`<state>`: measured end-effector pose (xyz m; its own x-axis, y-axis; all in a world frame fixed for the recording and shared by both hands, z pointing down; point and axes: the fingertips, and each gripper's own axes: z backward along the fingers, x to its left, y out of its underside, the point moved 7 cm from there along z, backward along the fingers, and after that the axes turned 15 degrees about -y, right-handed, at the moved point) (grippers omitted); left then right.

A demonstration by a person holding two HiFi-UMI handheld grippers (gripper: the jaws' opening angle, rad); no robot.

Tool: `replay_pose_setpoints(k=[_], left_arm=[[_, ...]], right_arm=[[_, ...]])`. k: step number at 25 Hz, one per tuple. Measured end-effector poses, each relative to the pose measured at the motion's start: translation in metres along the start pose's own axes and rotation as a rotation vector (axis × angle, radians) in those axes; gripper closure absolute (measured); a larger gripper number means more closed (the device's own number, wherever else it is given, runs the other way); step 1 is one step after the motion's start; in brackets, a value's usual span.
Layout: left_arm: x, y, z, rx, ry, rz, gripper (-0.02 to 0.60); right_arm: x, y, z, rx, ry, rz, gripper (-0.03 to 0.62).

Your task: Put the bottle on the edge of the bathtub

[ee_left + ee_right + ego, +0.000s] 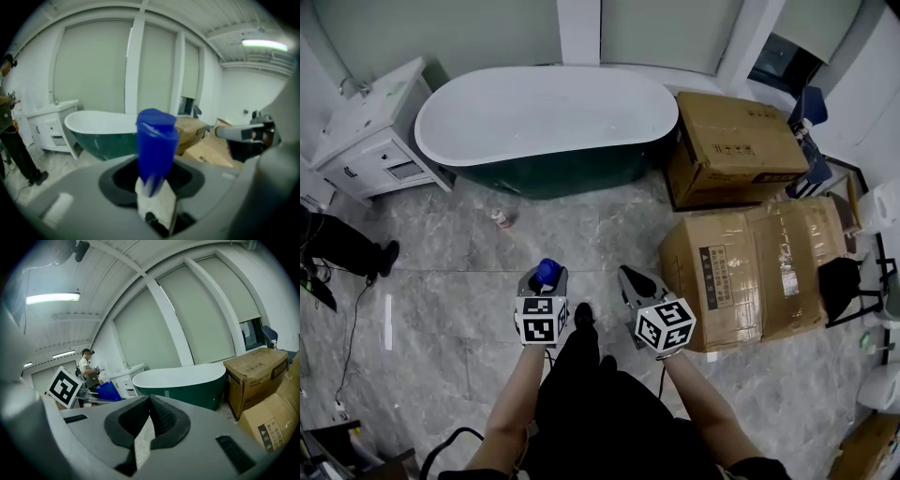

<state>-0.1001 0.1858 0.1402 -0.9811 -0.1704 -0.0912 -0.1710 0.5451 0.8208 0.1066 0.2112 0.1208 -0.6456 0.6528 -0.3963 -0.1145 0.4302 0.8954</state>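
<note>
A blue bottle [547, 271] stands upright between the jaws of my left gripper [546, 277], which is shut on it at waist height over the floor. In the left gripper view the bottle [156, 145] fills the gap of the gripper [154, 176]. The white bathtub with a dark green outer wall [572, 173] lies ahead, well apart from both grippers; it shows as the tub [105, 133] and the tub [187, 385] in the gripper views. My right gripper [635, 281] hangs beside the left one, shut with nothing in it [150, 404].
A white vanity cabinet [370, 131] stands left of the tub. Two big cardboard boxes [733, 145] [750, 272] crowd the right side. A small bottle [500, 219] lies on the grey marble floor before the tub. A person's leg [342, 246] shows at far left.
</note>
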Motion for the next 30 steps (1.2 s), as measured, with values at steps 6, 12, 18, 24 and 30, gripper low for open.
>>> replay_pose_setpoints(k=[6, 12, 18, 24, 30], left_arm=[[0.028, -0.021, -0.056, 0.022, 0.0, 0.025, 0.422], [0.051, -0.042, -0.103, 0.034, 0.009, 0.032, 0.422], [0.06, -0.053, -0.145, 0.047, 0.015, 0.01, 0.422], [0.05, -0.051, -0.196, 0.044, 0.01, 0.001, 0.422], [0.04, -0.021, -0.26, 0.015, -0.001, -0.007, 0.422]], right_arm=[[-0.033, -0.019, -0.057, 0.025, -0.011, -0.021, 0.592], [-0.058, -0.033, -0.105, 0.069, -0.011, -0.02, 0.592], [-0.086, -0.036, -0.135, 0.104, -0.01, -0.015, 0.592], [-0.135, -0.028, -0.156, 0.112, -0.005, -0.028, 0.592], [-0.192, 0.012, -0.186, 0.108, -0.018, -0.013, 0.592]])
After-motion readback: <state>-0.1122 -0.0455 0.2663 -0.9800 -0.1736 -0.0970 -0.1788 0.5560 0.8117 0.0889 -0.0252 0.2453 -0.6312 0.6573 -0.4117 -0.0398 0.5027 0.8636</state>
